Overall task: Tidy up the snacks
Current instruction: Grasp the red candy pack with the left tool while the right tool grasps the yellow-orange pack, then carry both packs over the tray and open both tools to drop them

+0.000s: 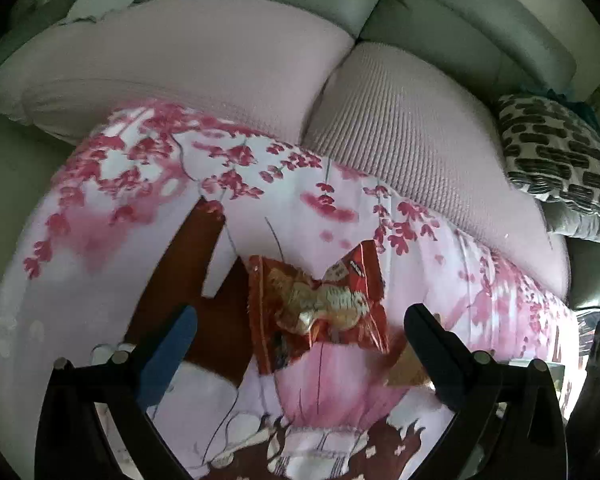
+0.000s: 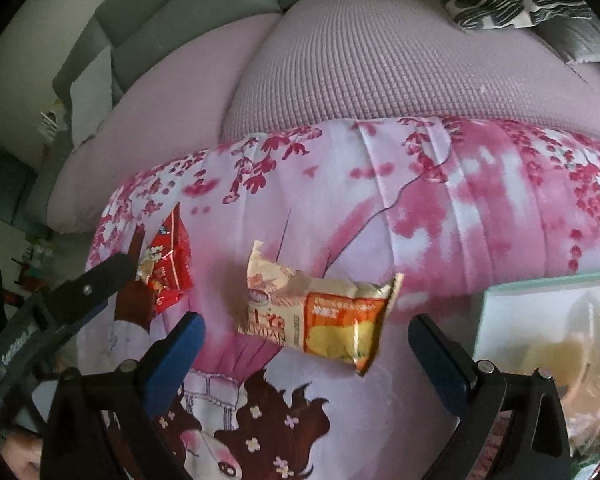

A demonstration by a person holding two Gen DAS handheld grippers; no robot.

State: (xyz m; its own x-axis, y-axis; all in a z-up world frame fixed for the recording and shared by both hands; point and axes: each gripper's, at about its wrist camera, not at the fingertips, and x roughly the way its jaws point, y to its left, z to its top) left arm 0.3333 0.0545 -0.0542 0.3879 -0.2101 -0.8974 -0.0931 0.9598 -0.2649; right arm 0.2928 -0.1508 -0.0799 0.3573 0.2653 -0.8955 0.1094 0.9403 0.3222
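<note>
Red snack packet [image 1: 318, 304], beige-orange snack packet [image 2: 324, 312]: light, crinkly, slippery film, contents likely fragile; grasp sealed ends. Left gripper [image 1: 300, 320] and right gripper [image 2: 306, 332]: jaws spread wide, empty

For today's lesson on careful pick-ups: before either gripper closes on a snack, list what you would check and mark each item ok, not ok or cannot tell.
1. Left gripper open wide enough: ok.
2. Red snack packet lies between its fingers: ok.
3. Right gripper open: ok.
4. Beige-and-orange snack packet centred between its fingers: ok.
5. Packets apart, not overlapping: ok.
6. Fingers low enough on the floral quilt to grip without catching fabric: cannot tell.
</note>
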